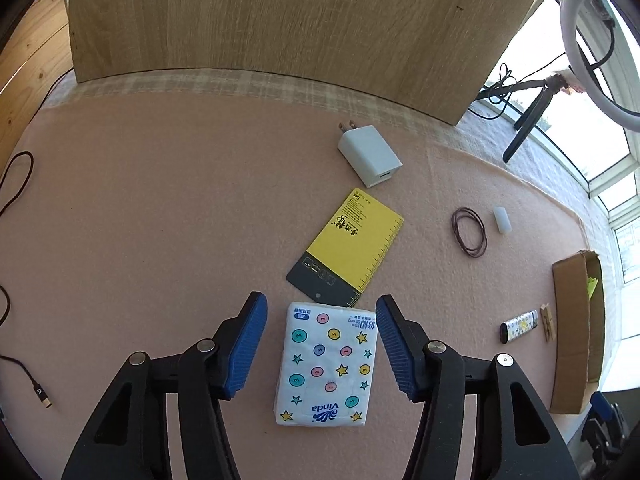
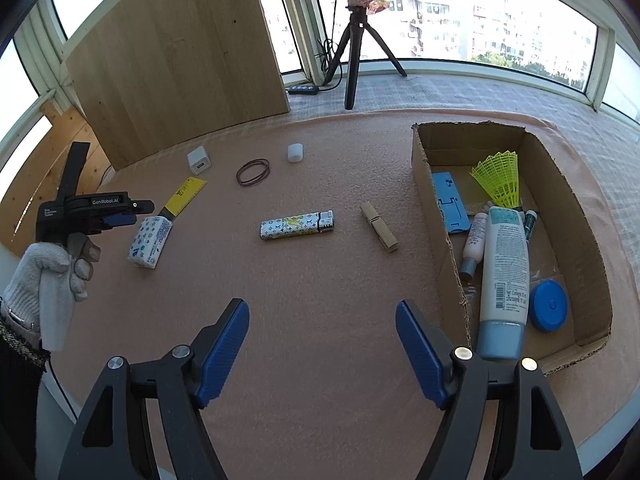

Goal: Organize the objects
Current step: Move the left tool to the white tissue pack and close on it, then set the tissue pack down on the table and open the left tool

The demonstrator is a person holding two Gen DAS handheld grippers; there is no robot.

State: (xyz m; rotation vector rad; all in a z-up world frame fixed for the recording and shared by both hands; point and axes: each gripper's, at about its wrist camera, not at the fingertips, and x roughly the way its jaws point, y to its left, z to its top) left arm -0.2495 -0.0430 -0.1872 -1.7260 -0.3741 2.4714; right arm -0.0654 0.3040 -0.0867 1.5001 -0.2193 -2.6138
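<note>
A white tissue pack [image 1: 327, 364] with stars and dots lies on the pink mat between the open fingers of my left gripper [image 1: 319, 346], not gripped. It also shows in the right wrist view [image 2: 149, 241] under the left gripper [image 2: 120, 220]. A yellow and black card [image 1: 347, 247], a white charger [image 1: 370, 155], brown rubber bands [image 1: 470, 232] and a white cap [image 1: 502, 220] lie beyond it. My right gripper [image 2: 322, 354] is open and empty above the mat. A patterned lighter [image 2: 297, 225] and a wooden clothespin [image 2: 378, 226] lie ahead of it.
A cardboard box [image 2: 436, 216] at the right holds a lotion tube, a yellow shuttlecock, small bottles, a blue lid and a blue card. A wooden board [image 2: 176, 60] stands at the back. A ring light tripod [image 2: 354, 52] stands by the window. A cable [image 1: 24, 376] lies at the left.
</note>
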